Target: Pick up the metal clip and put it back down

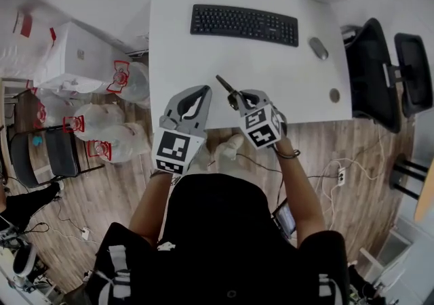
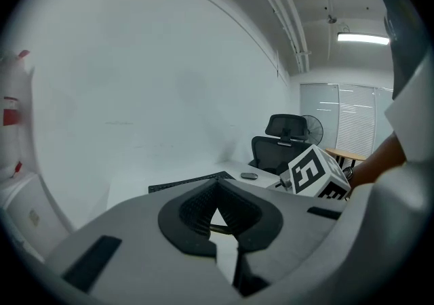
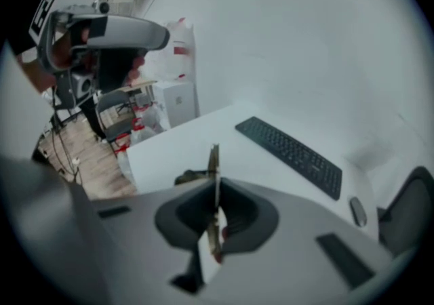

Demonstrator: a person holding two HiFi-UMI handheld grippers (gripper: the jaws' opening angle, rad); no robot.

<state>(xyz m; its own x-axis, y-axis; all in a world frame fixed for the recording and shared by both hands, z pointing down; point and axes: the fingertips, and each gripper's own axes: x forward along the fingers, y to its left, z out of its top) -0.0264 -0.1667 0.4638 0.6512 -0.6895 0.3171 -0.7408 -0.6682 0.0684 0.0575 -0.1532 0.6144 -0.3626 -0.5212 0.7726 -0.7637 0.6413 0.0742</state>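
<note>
right claw (image 3: 215, 195) clamped on metal clip (image 3: 214, 161), above table (image 3: 169, 154) | left claw (image 2: 218, 192) together, empty

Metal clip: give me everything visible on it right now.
The metal clip looks thin, dull and metallic, seen edge-on. It is pinched between the shut jaws of the right gripper, sticking out past the jaw tips, held clear of the white desk near its front edge. Only the jaws touch it; finer parts are blurred.
</note>
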